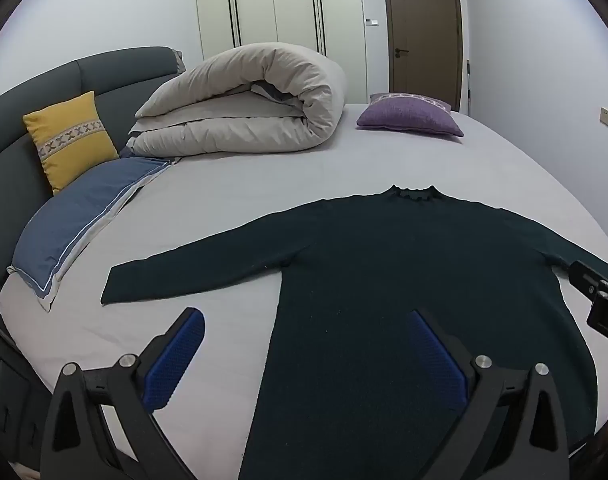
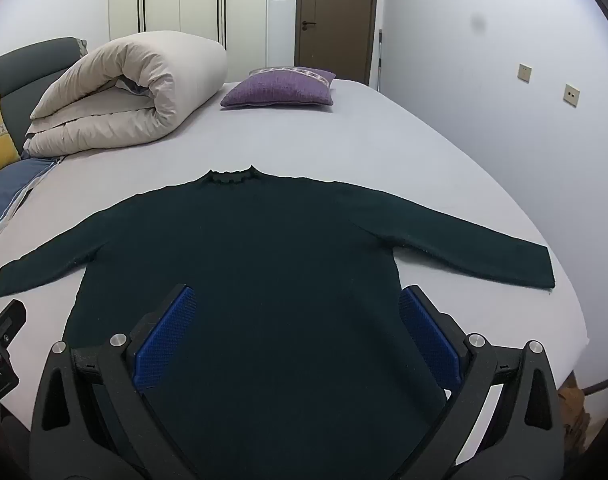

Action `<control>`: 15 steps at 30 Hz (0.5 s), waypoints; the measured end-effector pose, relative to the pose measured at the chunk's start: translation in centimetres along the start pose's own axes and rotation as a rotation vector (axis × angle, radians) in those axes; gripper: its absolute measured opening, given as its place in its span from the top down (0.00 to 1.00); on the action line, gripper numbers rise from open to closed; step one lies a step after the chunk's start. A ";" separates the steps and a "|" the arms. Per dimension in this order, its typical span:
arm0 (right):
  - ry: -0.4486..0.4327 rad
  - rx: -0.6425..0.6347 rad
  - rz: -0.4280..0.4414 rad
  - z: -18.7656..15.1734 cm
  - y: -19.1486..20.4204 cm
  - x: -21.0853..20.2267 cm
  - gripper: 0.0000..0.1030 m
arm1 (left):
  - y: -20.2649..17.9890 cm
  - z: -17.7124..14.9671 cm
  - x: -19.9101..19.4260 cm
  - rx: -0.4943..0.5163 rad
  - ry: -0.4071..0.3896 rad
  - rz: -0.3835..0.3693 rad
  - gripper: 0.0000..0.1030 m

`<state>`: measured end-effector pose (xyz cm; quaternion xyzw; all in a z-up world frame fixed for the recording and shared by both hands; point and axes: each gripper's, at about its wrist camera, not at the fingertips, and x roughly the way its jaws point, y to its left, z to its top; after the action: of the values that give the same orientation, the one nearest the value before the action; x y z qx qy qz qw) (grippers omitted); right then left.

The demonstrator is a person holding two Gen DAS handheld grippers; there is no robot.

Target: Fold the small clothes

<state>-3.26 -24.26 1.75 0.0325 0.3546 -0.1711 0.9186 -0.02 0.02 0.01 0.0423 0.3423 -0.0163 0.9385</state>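
Nearest the left wrist lens, the left gripper (image 1: pixel 304 344) hangs released, its two blue ribbed pads (image 1: pixel 175 360) spread wide: one over bare sheet at about 7 o'clock, the other over the hem area of the garment at 5 o'clock, grasping nothing. The right gripper (image 2: pixel 293 324) is likewise released, both blue pads (image 2: pixel 163 340) splayed above the lower body of the garment, nothing between them (its black body also pokes into the left view at 3 o'clock).

Under and just beyond both claws lies the dark green long-sleeved knit sweater (image 2: pixel 239 264), spread flat on the pale grey bed sheet (image 2: pixel 344 148), hem toward the cameras, frilled collar at 12 o'clock, sleeves stretched out toward 9 and 3 o'clock.

Farther off, at 9 o'clock in the left view, a blue pillow with white piping (image 1: pixel 75 216) lies against the grey padded headboard (image 1: pixel 103 76), and a yellow cushion with a patterned band (image 1: pixel 69 140) leans just behind it. At 11 o'clock sits a rolled beige duvet (image 1: pixel 243 100); at 1 o'clock, a purple cushion (image 1: pixel 410 118). Beyond the bed stand white wardrobe doors (image 1: pixel 275 4) and a brown wooden door (image 1: pixel 424 28).
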 end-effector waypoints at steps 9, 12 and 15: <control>0.002 -0.002 0.000 -0.1 0.1 0.1 0.00 | 0.0 0.0 0.0 0.004 -0.003 0.004 0.00; 0.001 -0.006 0.002 -0.1 -0.1 -0.3 0.00 | -0.1 0.0 0.1 0.006 -0.002 0.004 0.00; -0.001 -0.012 0.000 -0.2 0.4 -0.5 0.00 | -0.1 0.0 0.1 0.005 -0.003 0.003 0.00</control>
<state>-3.61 -23.66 1.90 0.0267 0.3554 -0.1691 0.9189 0.09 -0.12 -0.06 0.0451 0.3408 -0.0161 0.9389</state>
